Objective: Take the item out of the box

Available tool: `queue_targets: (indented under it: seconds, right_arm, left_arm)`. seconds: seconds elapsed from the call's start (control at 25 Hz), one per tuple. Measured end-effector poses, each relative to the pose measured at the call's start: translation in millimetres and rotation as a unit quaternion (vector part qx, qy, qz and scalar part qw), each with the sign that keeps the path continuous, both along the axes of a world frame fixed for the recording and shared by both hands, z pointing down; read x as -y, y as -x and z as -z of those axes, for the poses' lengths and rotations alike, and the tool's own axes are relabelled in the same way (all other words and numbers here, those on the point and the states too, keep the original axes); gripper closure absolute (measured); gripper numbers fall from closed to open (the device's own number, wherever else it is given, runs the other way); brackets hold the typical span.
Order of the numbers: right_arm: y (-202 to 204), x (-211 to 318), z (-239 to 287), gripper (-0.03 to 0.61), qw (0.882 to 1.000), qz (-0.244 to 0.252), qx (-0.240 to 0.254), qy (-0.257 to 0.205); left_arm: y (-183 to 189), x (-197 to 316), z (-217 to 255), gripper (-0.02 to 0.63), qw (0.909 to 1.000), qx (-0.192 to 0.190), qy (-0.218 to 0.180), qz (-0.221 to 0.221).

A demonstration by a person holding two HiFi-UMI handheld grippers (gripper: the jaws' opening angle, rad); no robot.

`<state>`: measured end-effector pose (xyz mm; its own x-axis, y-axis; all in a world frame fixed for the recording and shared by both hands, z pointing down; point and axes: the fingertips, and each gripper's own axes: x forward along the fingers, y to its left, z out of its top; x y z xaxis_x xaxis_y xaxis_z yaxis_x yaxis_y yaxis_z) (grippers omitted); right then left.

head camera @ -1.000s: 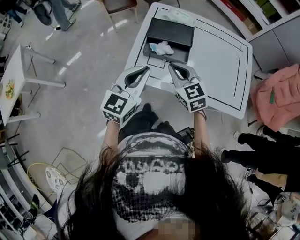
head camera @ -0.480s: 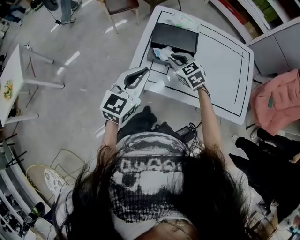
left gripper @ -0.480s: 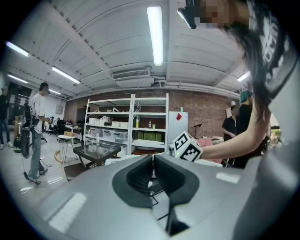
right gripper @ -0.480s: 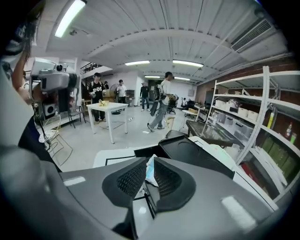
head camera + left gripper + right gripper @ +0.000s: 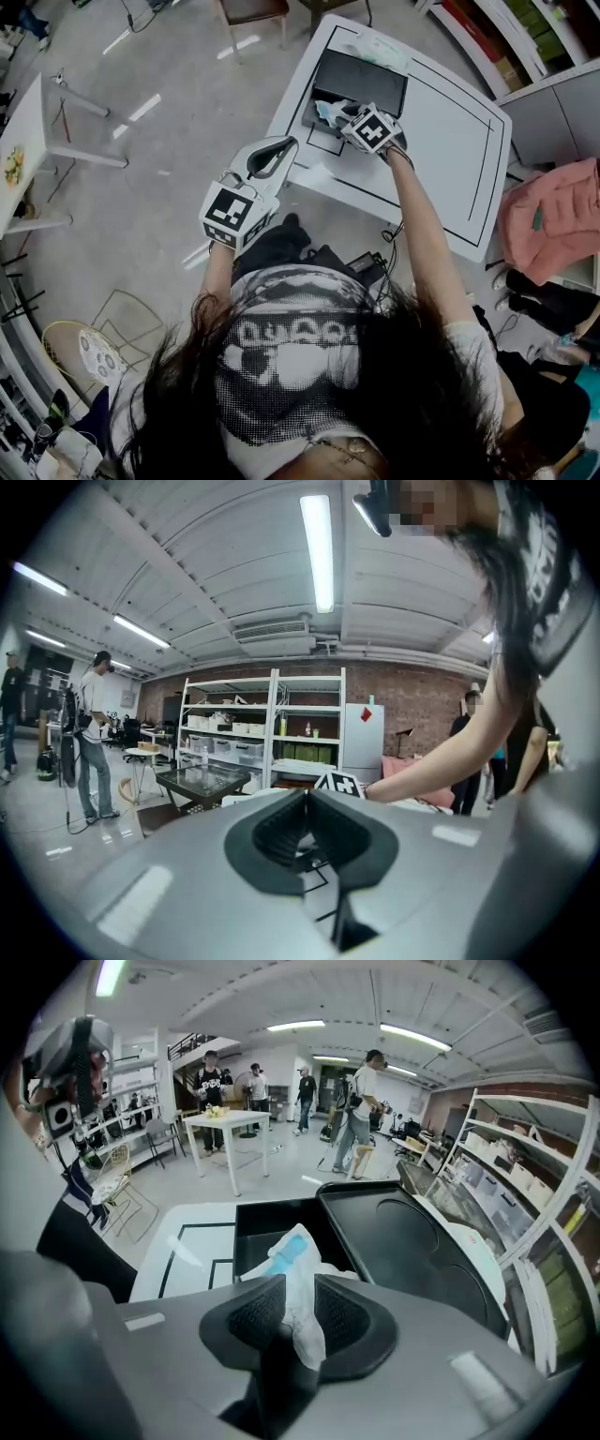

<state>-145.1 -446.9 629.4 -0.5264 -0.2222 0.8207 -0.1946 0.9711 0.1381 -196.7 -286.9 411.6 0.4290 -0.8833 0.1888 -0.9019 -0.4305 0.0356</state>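
Observation:
A black box [image 5: 323,120] stands open on the white table [image 5: 450,131], its lid [image 5: 361,82] lying flat behind it. Inside the box lies a white packet with a blue patch [image 5: 327,110]. My right gripper [image 5: 345,112] reaches over the box. In the right gripper view the right gripper [image 5: 298,1283] is shut on the packet [image 5: 298,1269], whose top sticks up between the pads above the box [image 5: 253,1227]. My left gripper [image 5: 287,143] hovers off the table's near left edge. In its own view the left gripper [image 5: 307,797] is shut on nothing.
A pale pouch [image 5: 377,47] lies behind the lid. Black lines mark out a rectangle on the table. On the floor are a pink garment [image 5: 553,211] at the right, a white side table [image 5: 28,159] at the left and a chair [image 5: 253,9] beyond.
My right gripper has gone forward from the table's near edge to the box and now grips the packet. The left gripper has stayed where it was.

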Motion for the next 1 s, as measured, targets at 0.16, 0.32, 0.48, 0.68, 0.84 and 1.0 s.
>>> queue_targets:
  seconds: [0.16, 0.32, 0.48, 0.68, 0.84, 1.0]
  right_arm:
    - [-0.8, 5.1, -12.5, 0.488, 1.000, -0.009, -0.029, 0.008]
    - [0.0, 8.5, -16.6, 0.504, 0.999, -0.026, -0.029, 0.015]
    - [0.0, 3.4, -18.0, 0.561, 0.999, -0.035, -0.020, 0.027]
    - [-1.1, -0.5, -4.0, 0.568, 0.998, -0.050, 0.009, 0.032]
    - [-6.6, -3.4, 16.4, 0.569, 0.998, -0.052, 0.037, 0.016]
    - [-15.9, -9.4, 37.0, 0.569, 0.996, -0.057, 0.065, -0.005]
  left_arm:
    - [5.4, -2.3, 1.2, 0.614, 1.0000, 0.000, -0.001, 0.007]
    - [10.5, -2.4, 1.2, 0.614, 0.9999, 0.000, 0.001, 0.013]
    - [10.2, -2.7, 1.3, 0.614, 0.9999, 0.000, 0.001, 0.011]
    - [6.7, -2.7, -1.4, 0.614, 1.0000, 0.000, 0.002, 0.007]
    - [1.4, -2.9, -1.6, 0.614, 1.0000, -0.001, 0.002, 0.000]
    - [-6.0, -1.8, -0.6, 0.614, 1.0000, -0.001, 0.001, -0.009]
